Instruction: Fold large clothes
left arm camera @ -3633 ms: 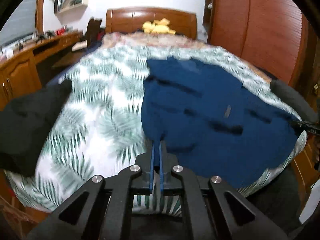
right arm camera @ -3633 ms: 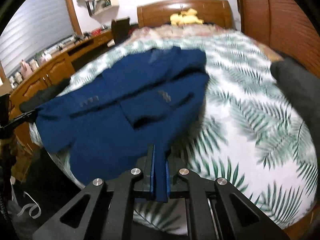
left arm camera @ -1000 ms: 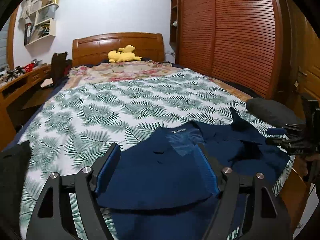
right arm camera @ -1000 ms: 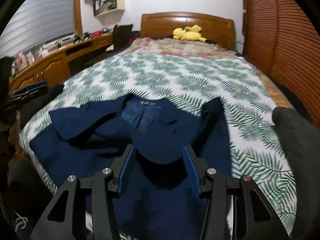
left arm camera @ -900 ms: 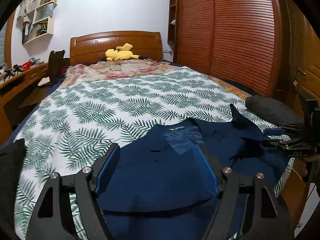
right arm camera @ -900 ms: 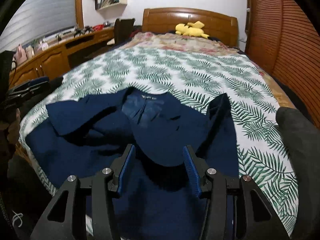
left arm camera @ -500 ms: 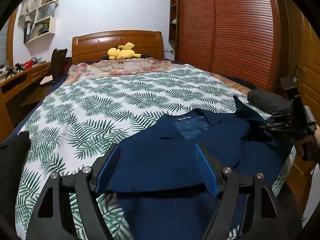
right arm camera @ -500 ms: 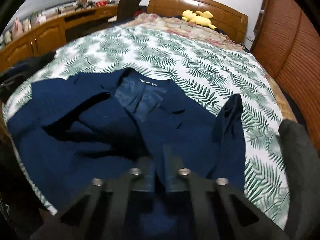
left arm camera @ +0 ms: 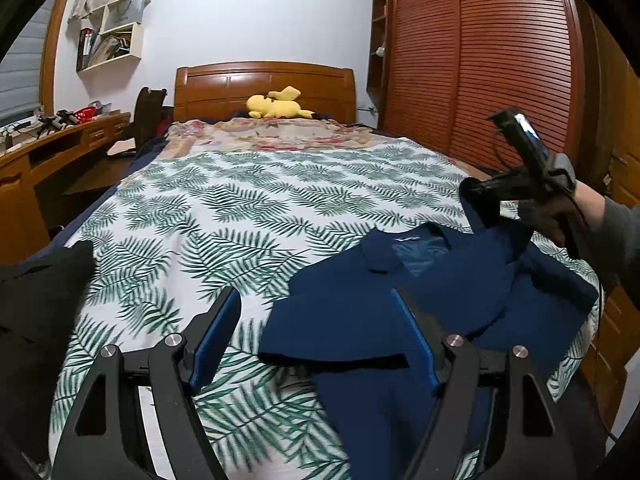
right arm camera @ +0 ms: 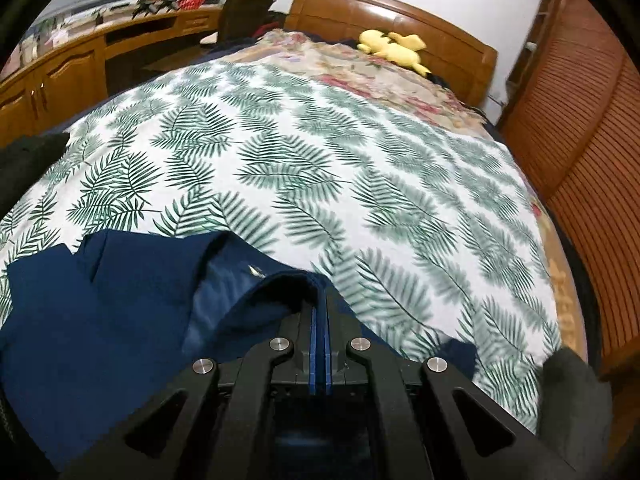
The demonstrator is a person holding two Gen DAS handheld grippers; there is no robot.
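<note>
Now left gripper (left arm camera: 316,340) spread, right gripper (right arm camera: 320,320) pinching navy jacket (right arm camera: 100,300), label (left arm camera: 408,237) unreadable.

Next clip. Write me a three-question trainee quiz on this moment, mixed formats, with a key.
1. True or false: the left gripper is clamped on the navy blue jacket.
2. What does the right gripper hold? A) yellow plush toy B) a fold of the jacket C) nothing
3. Fill in: the jacket lies on a bed cover printed with green ____.

Key:
1. False; its jaws stand wide open above the fabric.
2. B; its jaws are closed on jacket cloth.
3. Fern leaves. The yellow plush toy sits untouched by the wooden headboard.
</note>
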